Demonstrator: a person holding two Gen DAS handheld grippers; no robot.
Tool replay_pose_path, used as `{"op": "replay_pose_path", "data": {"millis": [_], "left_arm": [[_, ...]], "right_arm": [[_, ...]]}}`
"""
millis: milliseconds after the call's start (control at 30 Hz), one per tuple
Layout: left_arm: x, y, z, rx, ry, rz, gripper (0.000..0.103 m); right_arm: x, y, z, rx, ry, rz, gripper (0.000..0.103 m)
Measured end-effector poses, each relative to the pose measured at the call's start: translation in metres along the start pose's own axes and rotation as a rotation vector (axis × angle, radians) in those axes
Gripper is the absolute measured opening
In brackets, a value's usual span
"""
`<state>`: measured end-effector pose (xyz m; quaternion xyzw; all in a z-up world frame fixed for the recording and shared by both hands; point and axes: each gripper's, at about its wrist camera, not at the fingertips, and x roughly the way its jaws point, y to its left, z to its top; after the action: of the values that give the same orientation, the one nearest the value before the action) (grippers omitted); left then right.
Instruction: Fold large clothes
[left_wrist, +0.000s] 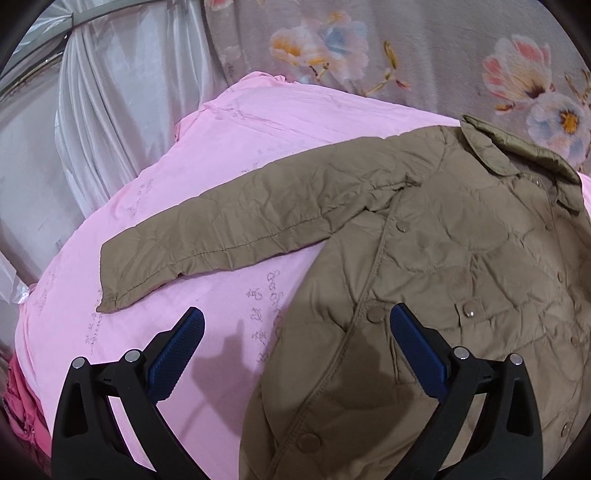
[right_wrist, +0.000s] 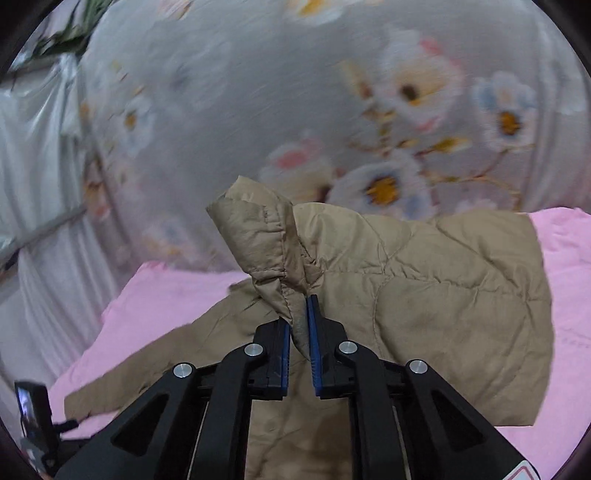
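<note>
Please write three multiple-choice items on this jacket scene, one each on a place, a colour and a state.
1. Where does the jacket's outstretched sleeve lie?
A. on the pink bedsheet
B. on a wooden floor
C. over a chair back

2. What colour are the pads on the left gripper's fingers?
A. red
B. blue
C. yellow

3. What is the right gripper doing?
A. standing open over the sheet
B. gripping a hanger
C. pinching a fold of the tan quilted jacket

Answers: 1 A, the sleeve rests flat on pink fabric; 2 B, both pads look blue; 3 C, tan cloth is clamped between the fingers.
</note>
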<state>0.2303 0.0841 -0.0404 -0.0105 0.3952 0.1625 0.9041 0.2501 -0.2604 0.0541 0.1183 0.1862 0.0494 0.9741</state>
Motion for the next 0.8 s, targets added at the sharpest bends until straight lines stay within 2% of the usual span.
{"op": "replay_pose_path", "data": {"millis": [67, 100, 133, 200, 333, 433, 500, 667, 733, 800], "left_arm": [[0.001, 0.003, 0.006, -0.023, 0.003, -0.021, 0.098], [0.001, 0.004, 0.01, -0.042, 0.005, -0.05, 0.098], [0.001, 0.005, 0.014, -0.056, 0.01, -0.085, 0.098], [0.0, 0.001, 0.021, -0.084, 0.028, -0.179, 0.098], [0.005, -0.027, 0.032, -0.11, 0.094, -0.378, 0.098], [0.022, -0.062, 0.036, -0.126, 0.209, -0.509, 0.098], [0.036, -0.082, 0.037, -0.156, 0.282, -0.547, 0.098], [0.052, -0.111, 0.04, -0.222, 0.332, -0.583, 0.096], [0.054, -0.118, 0.043, -0.217, 0.323, -0.571, 0.083], [0.055, -0.122, 0.047, -0.184, 0.322, -0.55, 0.052]], "right_arm": [[0.021, 0.041, -0.021, -0.092, 0.065, 0.034, 0.027], [0.025, 0.053, -0.029, -0.11, 0.077, 0.045, 0.042], [0.024, 0.06, -0.033, -0.114, 0.072, 0.055, 0.058], [0.012, 0.063, -0.038, -0.102, 0.027, 0.05, 0.07], [-0.001, 0.031, -0.039, 0.017, 0.039, 0.013, 0.071], [-0.008, -0.007, -0.045, 0.135, 0.076, -0.046, 0.071], [-0.012, -0.039, -0.055, 0.229, 0.099, -0.079, 0.071], [-0.011, -0.106, -0.079, 0.467, 0.169, -0.127, 0.073], [-0.005, -0.128, -0.089, 0.57, 0.198, -0.129, 0.072], [0.003, -0.142, -0.096, 0.638, 0.218, -0.117, 0.067]]}}
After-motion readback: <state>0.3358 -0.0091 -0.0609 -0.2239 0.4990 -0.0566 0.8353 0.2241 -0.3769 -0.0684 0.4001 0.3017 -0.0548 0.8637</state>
